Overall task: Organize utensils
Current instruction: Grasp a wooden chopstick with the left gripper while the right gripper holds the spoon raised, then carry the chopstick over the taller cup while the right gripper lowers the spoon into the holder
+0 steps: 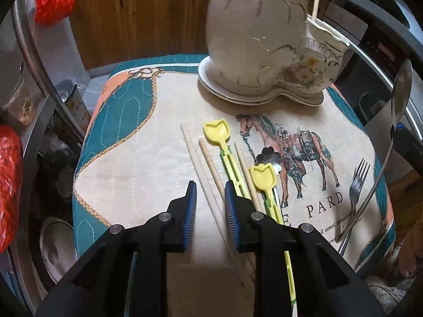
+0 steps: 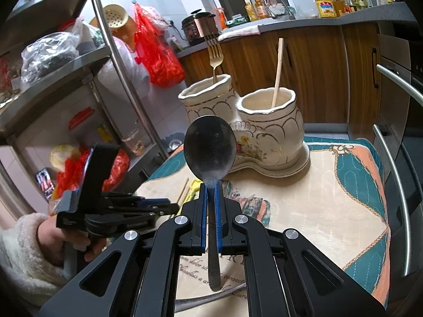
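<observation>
My right gripper is shut on a metal spoon, held upright above the mat, bowl up; the spoon also shows at the right edge of the left wrist view. The cream ceramic two-pot holder stands beyond it, with a fork in its left pot and a wooden chopstick in its right pot. My left gripper is open, low over wooden chopsticks on the mat. Two yellow plastic spoons and a metal fork lie beside them.
The utensils lie on a horse-print quilted mat. A metal shelf rack with bags stands to the left. Wooden cabinets are behind, and an oven with bar handles is to the right.
</observation>
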Demonstrator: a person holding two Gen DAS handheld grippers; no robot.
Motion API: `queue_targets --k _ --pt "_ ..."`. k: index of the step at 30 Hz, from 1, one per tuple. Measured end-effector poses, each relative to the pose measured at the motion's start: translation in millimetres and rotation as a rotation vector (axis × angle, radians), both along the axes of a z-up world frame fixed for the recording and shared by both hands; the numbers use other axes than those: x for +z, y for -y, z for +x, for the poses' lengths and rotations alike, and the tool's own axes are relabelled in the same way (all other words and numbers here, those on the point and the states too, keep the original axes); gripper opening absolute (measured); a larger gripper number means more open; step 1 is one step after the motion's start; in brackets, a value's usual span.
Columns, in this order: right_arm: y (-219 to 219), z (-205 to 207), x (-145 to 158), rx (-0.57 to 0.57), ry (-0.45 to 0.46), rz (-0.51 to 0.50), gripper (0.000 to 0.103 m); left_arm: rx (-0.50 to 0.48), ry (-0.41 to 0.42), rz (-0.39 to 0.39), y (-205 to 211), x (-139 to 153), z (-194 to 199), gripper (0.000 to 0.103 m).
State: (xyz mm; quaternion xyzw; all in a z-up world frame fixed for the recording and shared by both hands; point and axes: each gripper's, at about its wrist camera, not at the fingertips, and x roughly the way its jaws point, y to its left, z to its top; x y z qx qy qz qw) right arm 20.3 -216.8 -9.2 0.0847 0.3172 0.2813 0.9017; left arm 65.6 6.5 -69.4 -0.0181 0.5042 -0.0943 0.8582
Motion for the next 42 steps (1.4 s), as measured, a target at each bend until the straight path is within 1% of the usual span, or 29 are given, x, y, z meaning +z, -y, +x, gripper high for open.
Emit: queue_targets --k 2,7,8,9,11,14,16,18,20,22,23,24,27,32,35,39,42 --pt "1 0 -1 -0.001 -0.002 0.004 0.007 0.002 -0.001 -0.005 -3 1 -2 0.022" --pt "-1 0 -2 0.005 -0.001 0.002 0.007 -0.004 -0.006 0.020 -2 -2 -4 0.022" --pt "0 0 -2 0.006 -0.001 0.001 0.007 -0.012 -0.006 0.027 -2 -2 -5 0.020" --pt "-1 0 -3 0.006 0.000 0.000 0.007 -0.020 -0.003 0.036 0 -3 -5 0.015" --pt "0 0 -2 0.005 -0.003 -0.001 0.007 -0.045 0.000 0.060 2 -3 -5 0.010" --pt "0 0 -3 0.003 -0.004 0.000 0.007 -0.078 0.011 0.100 4 -3 3 0.010" --pt "-2 0 -3 0.004 -0.007 0.001 0.007 -0.081 0.009 0.110 5 -3 10 0.010" --pt "-2 1 -3 0.006 -0.009 0.002 0.007 -0.088 0.005 0.123 8 -3 18 0.014" --pt "-3 0 -2 0.008 -0.007 -0.003 0.007 -0.090 0.006 0.135 10 -3 21 0.014" --pt "-3 -1 -1 0.007 -0.005 -0.006 0.007 -0.089 0.014 0.145 12 -2 21 0.011" --pt "-3 -1 -1 0.006 -0.004 -0.007 0.007 -0.089 0.021 0.143 12 -2 19 0.007" --pt "-2 -2 -1 0.005 -0.004 -0.007 0.007 -0.087 0.024 0.138 11 -2 17 0.007" --pt "-3 -1 -1 0.004 -0.006 -0.008 0.007 -0.073 0.022 0.089 4 -1 9 0.006" --pt "-3 -2 -1 0.010 -0.005 -0.009 0.007 -0.058 0.028 0.066 -8 1 -7 0.006" --pt "-4 -1 0 0.004 -0.001 -0.010 0.007 -0.039 0.079 0.035 -15 16 -18 0.006" --pt "-3 -1 9 -0.012 0.030 -0.002 0.007 -0.032 0.206 -0.042 -22 51 -26 0.006" --pt "-1 -3 20 -0.025 0.074 -0.002 0.007 -0.036 0.296 -0.089 -21 76 -28 0.006"
